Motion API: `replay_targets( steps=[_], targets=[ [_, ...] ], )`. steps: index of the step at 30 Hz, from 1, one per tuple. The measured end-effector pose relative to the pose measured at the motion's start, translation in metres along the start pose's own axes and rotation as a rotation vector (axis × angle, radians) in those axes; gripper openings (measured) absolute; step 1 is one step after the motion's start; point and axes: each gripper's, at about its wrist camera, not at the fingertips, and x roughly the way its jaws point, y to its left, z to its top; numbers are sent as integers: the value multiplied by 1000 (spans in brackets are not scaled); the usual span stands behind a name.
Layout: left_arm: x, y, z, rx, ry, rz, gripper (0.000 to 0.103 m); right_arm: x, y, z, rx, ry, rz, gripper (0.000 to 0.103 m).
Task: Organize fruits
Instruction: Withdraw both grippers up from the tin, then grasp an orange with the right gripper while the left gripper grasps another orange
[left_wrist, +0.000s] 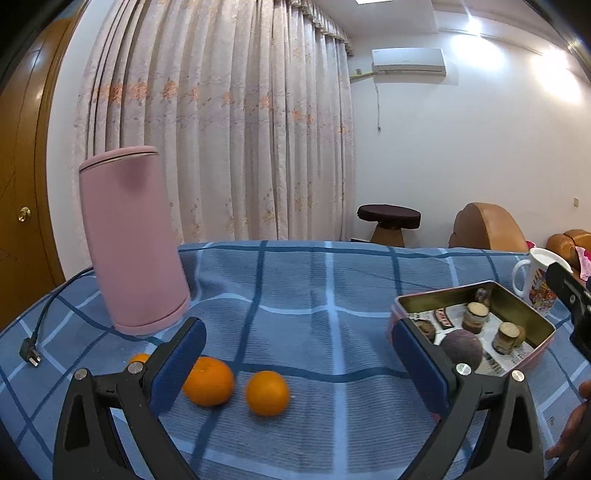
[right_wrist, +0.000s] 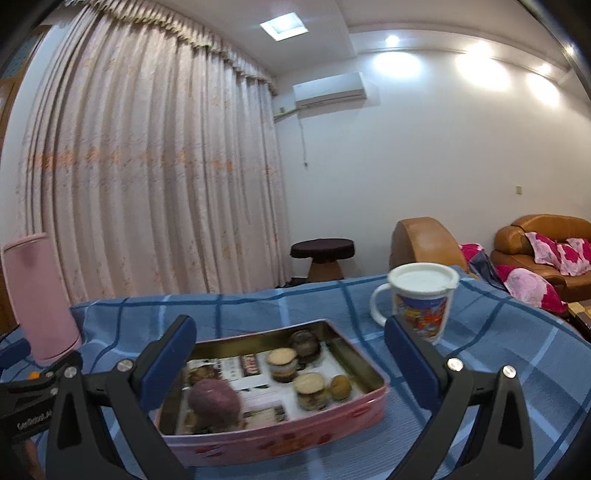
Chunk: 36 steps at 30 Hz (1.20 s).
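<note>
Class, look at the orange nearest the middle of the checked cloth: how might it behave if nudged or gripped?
The orange looks round, so a nudge would probably roll it across the tablecloth. It seems firm, so the open left gripper could likely hold it.

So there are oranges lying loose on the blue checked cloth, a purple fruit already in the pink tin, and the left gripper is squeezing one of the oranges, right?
Not quite. The left gripper is open and holds nothing; the oranges lie on the cloth beyond its fingers, as the left wrist view shows. The rest stands: the purple fruit already sits in the pink tin.
</note>
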Motion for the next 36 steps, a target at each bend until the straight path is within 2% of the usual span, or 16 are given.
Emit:
replay_targets(
  steps=[6,10,14,19,23,29,31,33,36],
  targets=[
    [2,19,-1,68,-10,62,102,1,34,-4,-22,23,62,103],
    [11,40,1,106,35,82,102,3,60,-8,-59,55,103,103],
    [21,73,1,72,98,72,102,8,86,-13,-107,96,146,103],
    [28,117,3,30,125,125,102,13,116,-20,-167,154,246,103],
    [37,157,3,-56,182,144,102,32,140,-29,-208,277,324,102],
    [41,190,2,-170,222,156,102,64,173,-48,-221,501,491,78],
    [40,191,2,-180,223,140,102,74,183,-55,-228,568,518,60],
    [39,187,3,-163,219,122,102,83,192,-63,-246,629,532,56],
    [40,178,5,-107,213,105,102,89,199,-69,-260,670,539,55]
  ],
)
